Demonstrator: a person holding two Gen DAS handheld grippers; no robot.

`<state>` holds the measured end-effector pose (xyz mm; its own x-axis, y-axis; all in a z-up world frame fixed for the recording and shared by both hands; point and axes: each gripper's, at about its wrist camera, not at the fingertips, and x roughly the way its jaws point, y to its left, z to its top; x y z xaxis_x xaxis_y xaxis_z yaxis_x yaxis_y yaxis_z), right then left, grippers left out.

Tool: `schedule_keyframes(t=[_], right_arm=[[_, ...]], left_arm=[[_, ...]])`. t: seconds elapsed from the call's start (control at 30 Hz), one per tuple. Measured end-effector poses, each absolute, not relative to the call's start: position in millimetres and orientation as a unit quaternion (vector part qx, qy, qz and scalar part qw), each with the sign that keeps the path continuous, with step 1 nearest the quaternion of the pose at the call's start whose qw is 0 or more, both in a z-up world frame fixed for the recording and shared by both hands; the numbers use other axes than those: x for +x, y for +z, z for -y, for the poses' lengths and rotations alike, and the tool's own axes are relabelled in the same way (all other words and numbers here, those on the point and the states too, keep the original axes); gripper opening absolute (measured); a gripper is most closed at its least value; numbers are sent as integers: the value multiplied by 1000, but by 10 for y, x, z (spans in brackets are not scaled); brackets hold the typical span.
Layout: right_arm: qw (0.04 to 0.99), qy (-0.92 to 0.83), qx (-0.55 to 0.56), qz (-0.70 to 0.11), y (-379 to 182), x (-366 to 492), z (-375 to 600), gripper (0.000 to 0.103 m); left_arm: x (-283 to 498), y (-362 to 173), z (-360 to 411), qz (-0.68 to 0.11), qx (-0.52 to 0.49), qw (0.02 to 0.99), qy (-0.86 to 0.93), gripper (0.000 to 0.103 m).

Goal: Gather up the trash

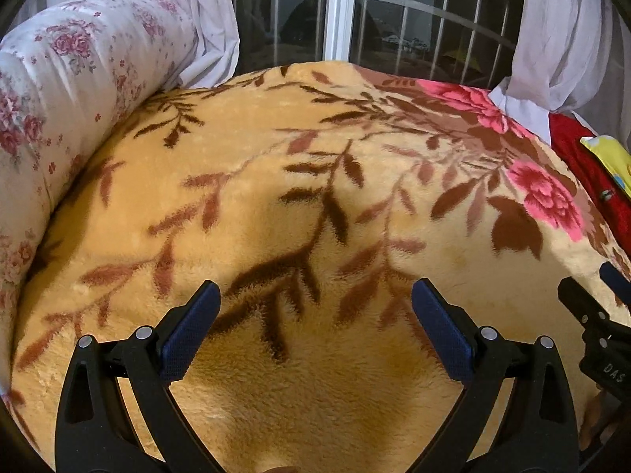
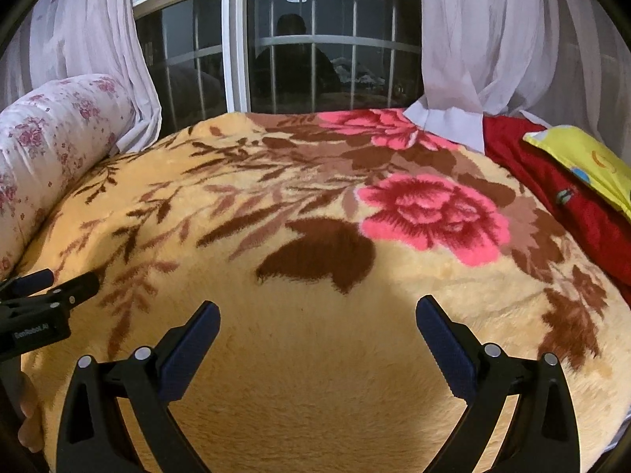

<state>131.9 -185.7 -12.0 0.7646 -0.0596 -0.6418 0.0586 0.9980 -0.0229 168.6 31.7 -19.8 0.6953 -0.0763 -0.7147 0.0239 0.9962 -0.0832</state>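
Both spread wide, empty: left gripper (image 1: 315,299), right gripper (image 2: 317,321), low over plush blanket (image 2: 299,374) on bed. No trash visible either view. Best: sweep toward red cloth (image 2: 572,201), yellow pillow (image 2: 583,157), bolster (image 1: 71,90) edge; avoid snagging pile.

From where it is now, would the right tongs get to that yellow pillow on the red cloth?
Probably yes. The right tongs are open and empty over the blanket; nothing stands between them and the yellow pillow at the far right, though it lies well ahead.
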Motion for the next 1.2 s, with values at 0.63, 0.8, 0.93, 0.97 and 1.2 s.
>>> schedule_keyframes(t=[0.63,0.8,0.93,0.97,1.2], right_arm=[[932,-35,25,-360,-203,1340,1933,98],[929,-35,28,-367,-225,1363,1946,98],[928,-37,33,-369,-237,1363,1957,98],[928,-37,32,-369,-237,1366,1959,98],[929,-43,33,-367,-236,1351,1966,98]], left_arm=[[1681,-250,-173,-390,0,920,-32,95],[1656,-225,-166,-378,6,926,-22,95],[1683,-242,-200,-385,-5,922,-28,95],[1687,-246,-204,-387,-6,922,-26,95],[1668,-258,-260,-387,-25,921,-30,95]])
